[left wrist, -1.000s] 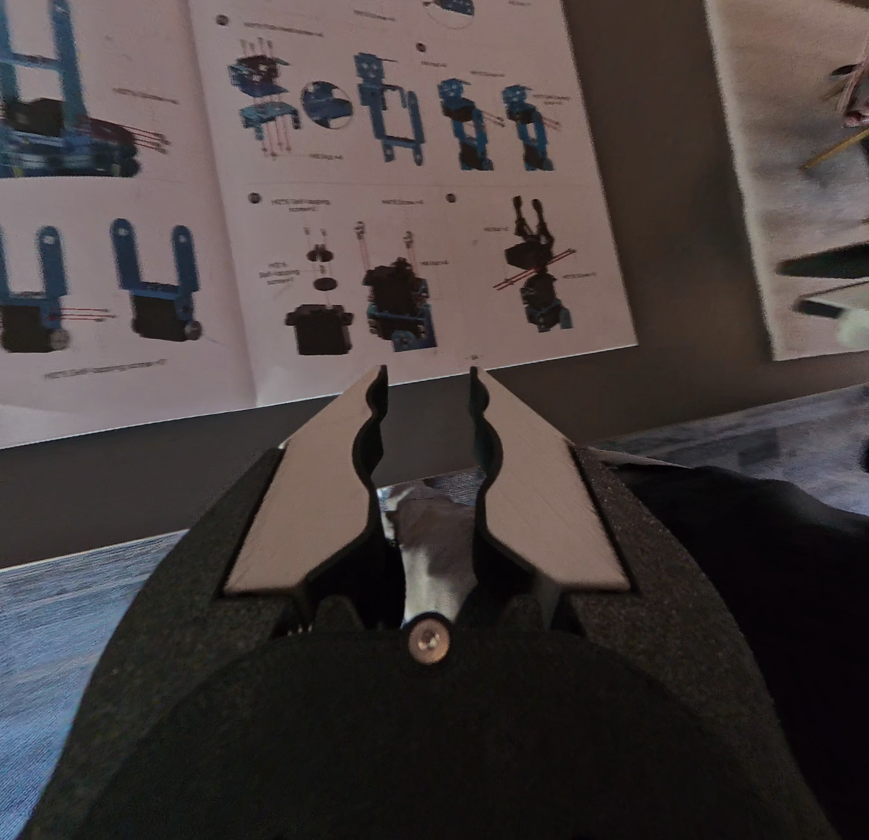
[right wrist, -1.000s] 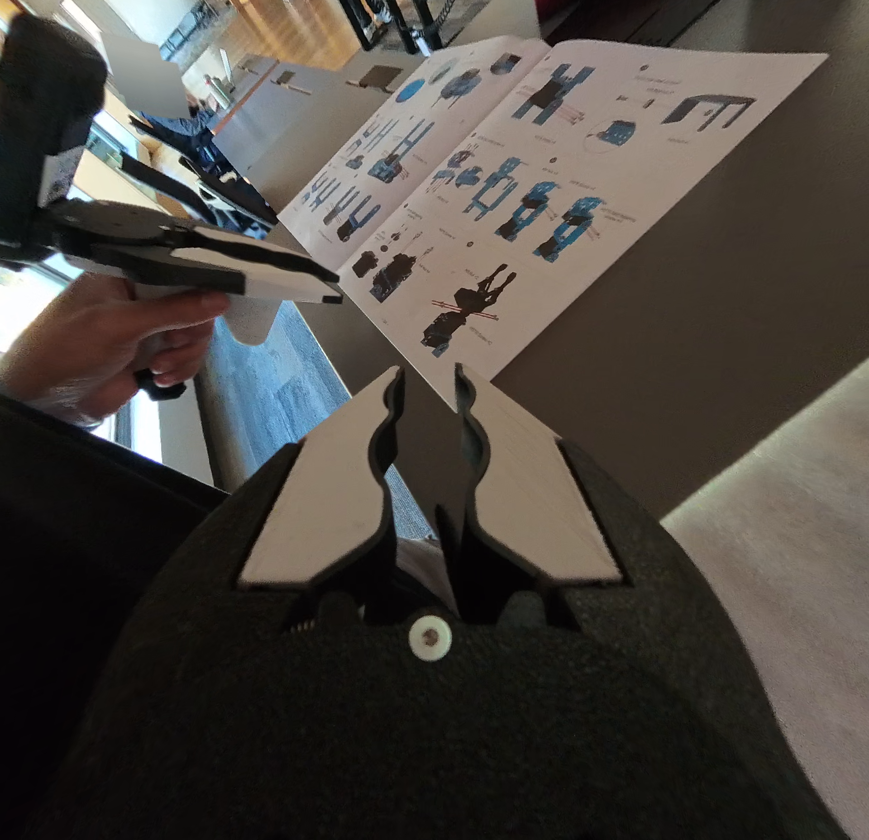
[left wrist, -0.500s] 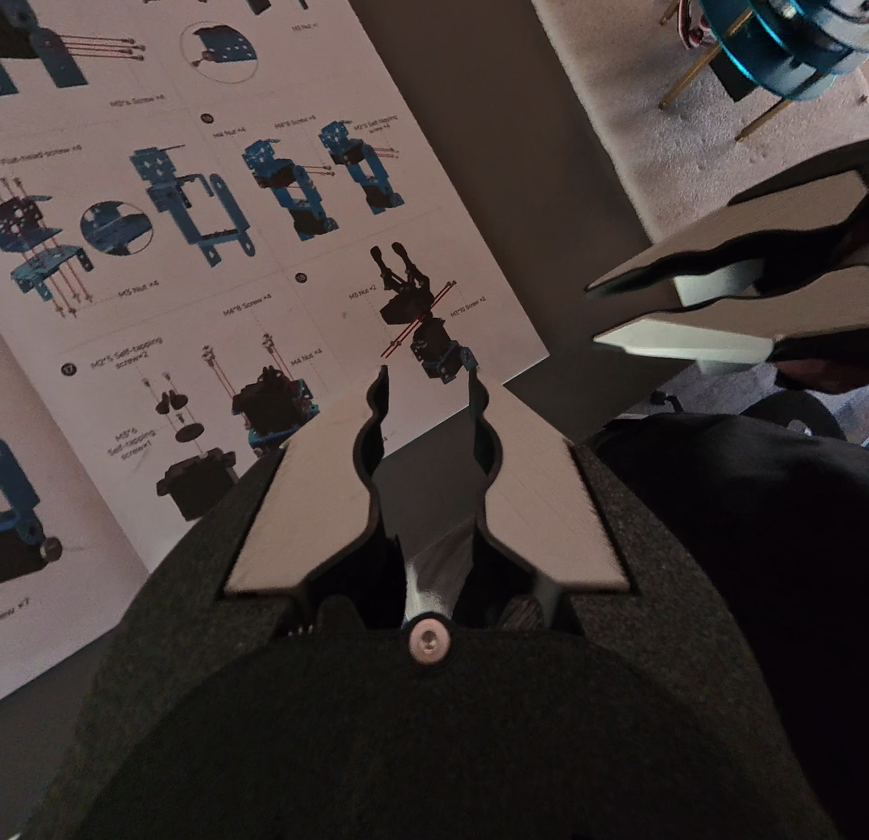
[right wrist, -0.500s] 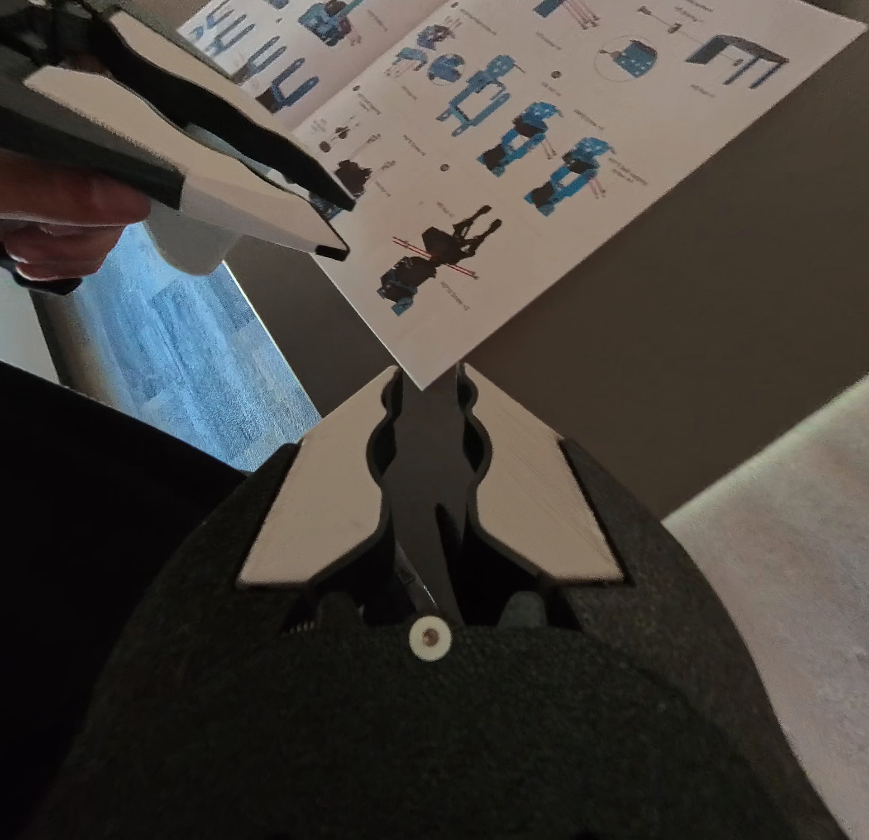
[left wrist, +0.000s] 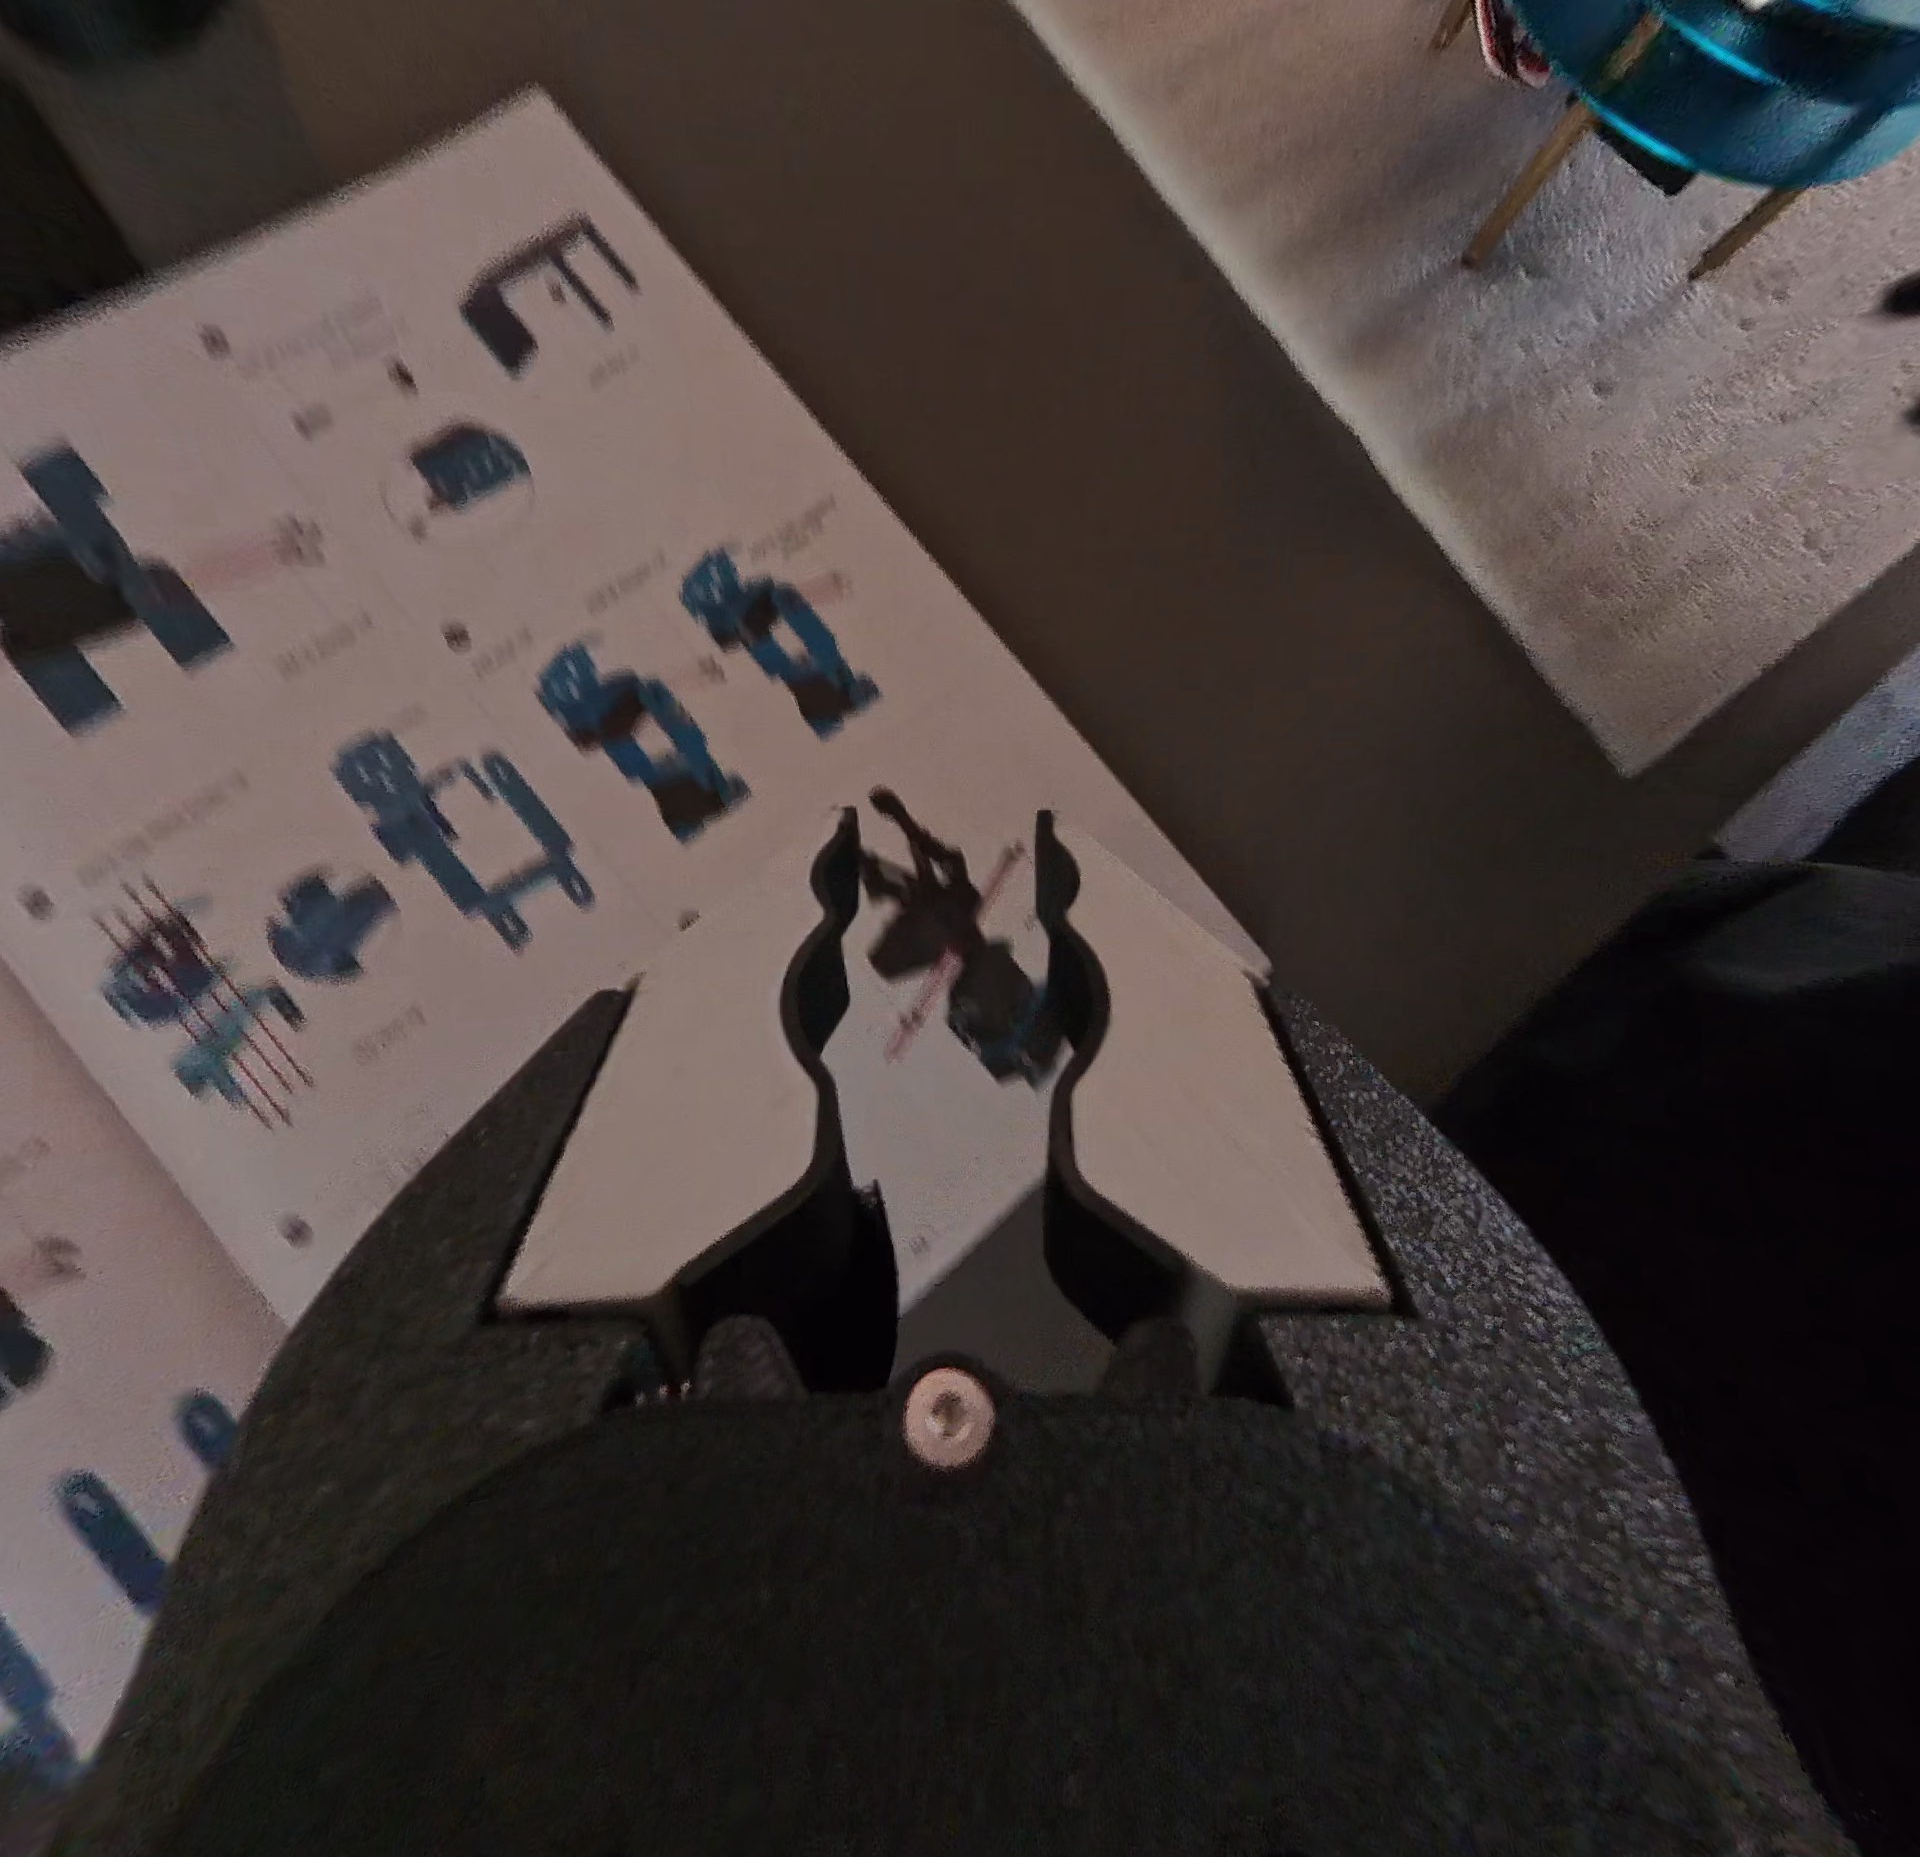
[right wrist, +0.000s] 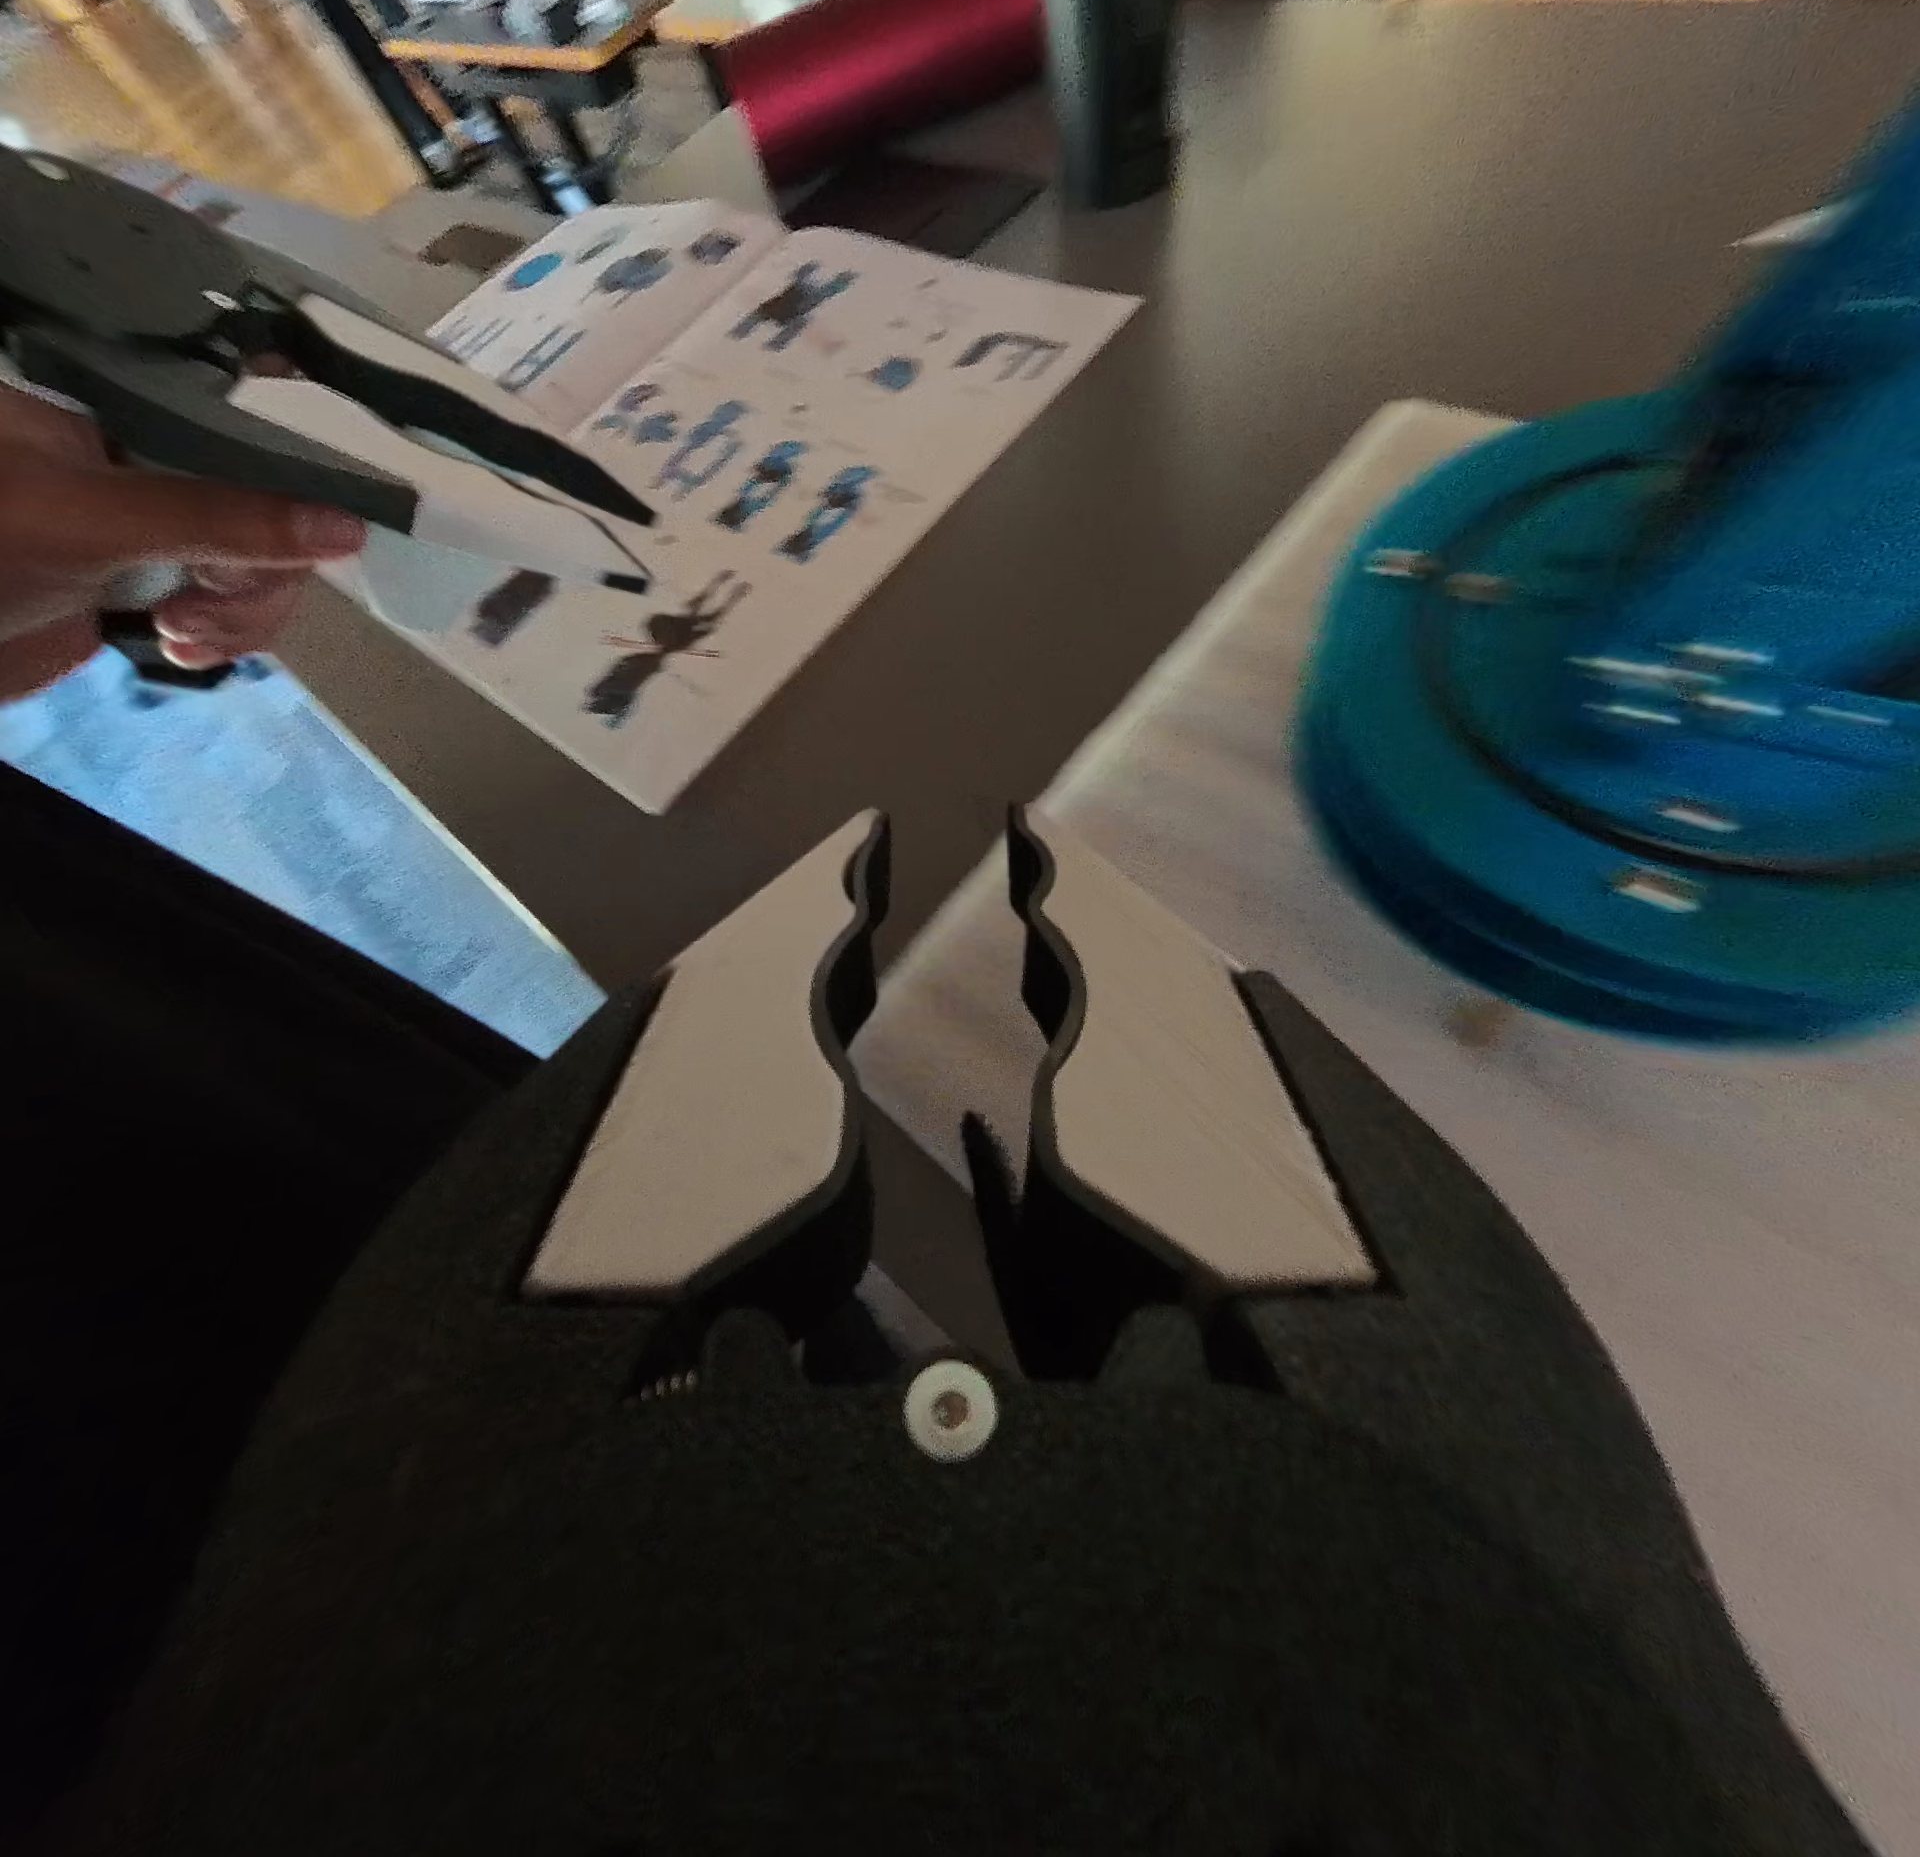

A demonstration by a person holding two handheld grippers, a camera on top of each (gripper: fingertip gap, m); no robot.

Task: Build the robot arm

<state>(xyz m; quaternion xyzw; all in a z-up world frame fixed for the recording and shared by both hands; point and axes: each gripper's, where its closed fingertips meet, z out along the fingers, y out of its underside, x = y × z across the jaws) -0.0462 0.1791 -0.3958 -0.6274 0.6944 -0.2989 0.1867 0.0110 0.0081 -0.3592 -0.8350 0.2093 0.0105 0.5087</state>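
My left gripper is open and empty, hovering over the near right corner of an open instruction booklet with blue and black part drawings. My right gripper is open and empty, its tips above the near corner of a white mat. A blue round metal assembly stands on that mat, just right of and beyond the right gripper. In the right wrist view the left gripper is held by a hand over the booklet. Both views are motion-blurred.
Booklet and mat lie on a dark grey table. The mat and the blue assembly on brass legs show at the top right of the left wrist view. Blue-grey floor lies past the table's near edge. Desks stand far behind. Spacing between my two grippers at the tips: around 20 cm.
The right gripper has swung right, from the booklet's corner to the white mat and blue assembly. The left gripper has moved forward over the booklet's right page. Both stay open.
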